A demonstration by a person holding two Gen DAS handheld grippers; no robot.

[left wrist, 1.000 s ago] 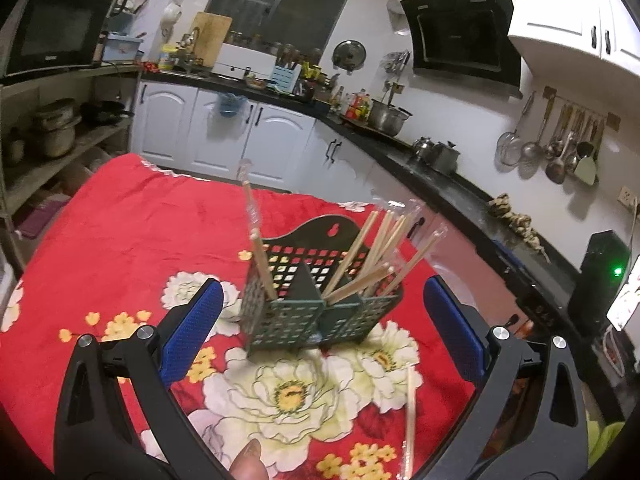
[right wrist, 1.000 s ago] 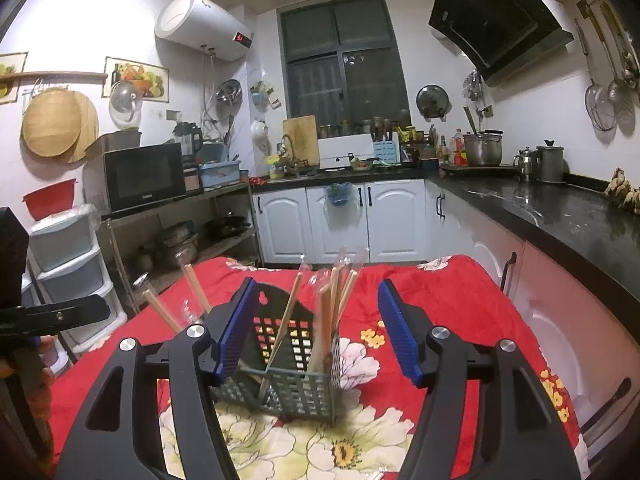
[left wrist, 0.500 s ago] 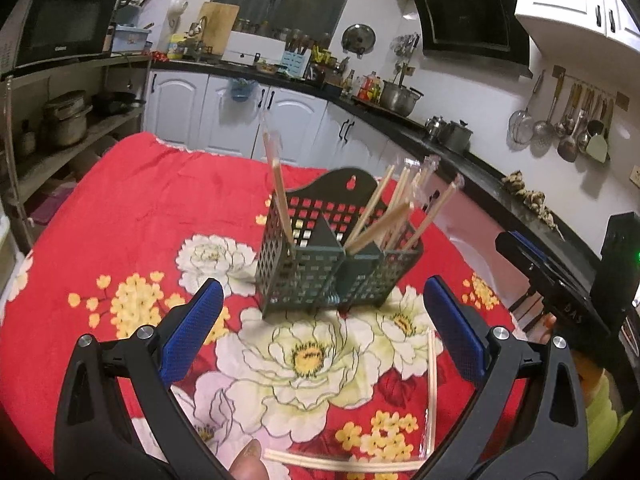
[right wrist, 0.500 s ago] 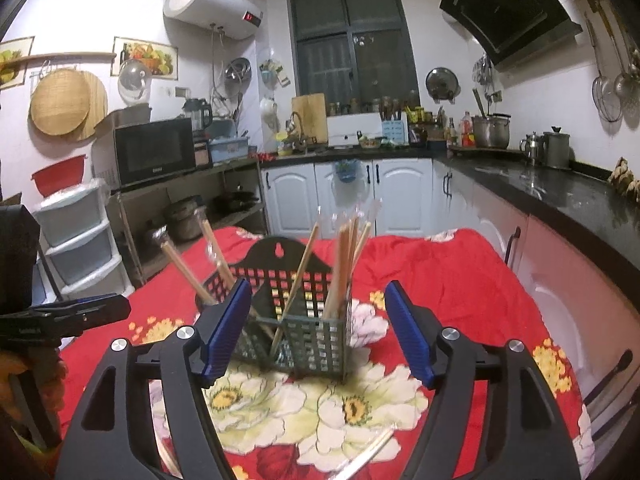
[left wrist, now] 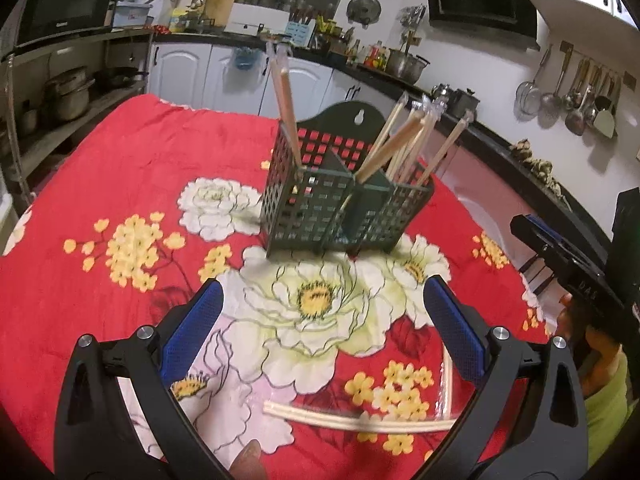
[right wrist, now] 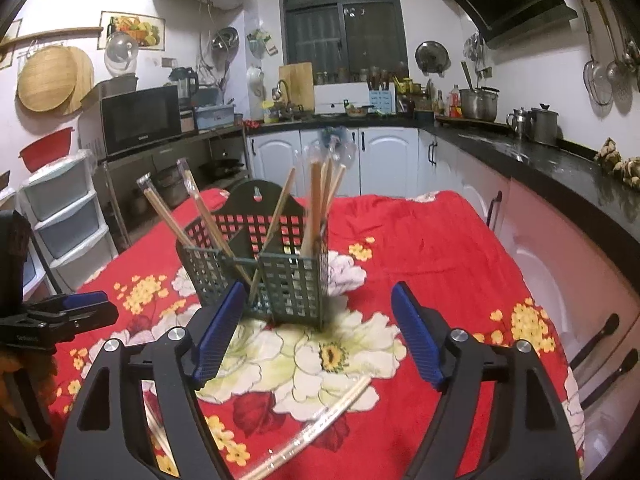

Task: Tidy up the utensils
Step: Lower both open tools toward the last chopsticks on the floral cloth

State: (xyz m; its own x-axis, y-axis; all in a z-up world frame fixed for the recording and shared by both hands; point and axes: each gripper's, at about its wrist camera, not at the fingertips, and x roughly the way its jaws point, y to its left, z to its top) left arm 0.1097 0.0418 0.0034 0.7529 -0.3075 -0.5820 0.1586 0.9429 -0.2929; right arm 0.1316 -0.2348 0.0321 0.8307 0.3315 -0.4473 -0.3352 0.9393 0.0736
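Left gripper (left wrist: 320, 332): held low, aimed forward; blue-padded fingers (left wrist: 191, 330) spread wide, nothing between them.
Right gripper (right wrist: 318, 334): level, aimed forward; blue-padded fingers (right wrist: 416, 334) wide apart, holding nothing.
Right hand (left wrist: 596, 344): seen from the left wrist view at the right edge, wrapped around its gripper's handle, green sleeve below.

A utensil holder (left wrist: 344, 196) stood on the table (left wrist: 120, 184), near its middle. Several wrapped chopsticks (left wrist: 404, 144) leaned inside its compartments; one pair (left wrist: 286, 100) stood in the left compartment. In front of the holder, one chopstick pair (left wrist: 356, 420) lay flat on the tablecloth, and another (left wrist: 450, 384) lay just to its right. Behind the table ran the kitchen counter (right wrist: 520, 152).
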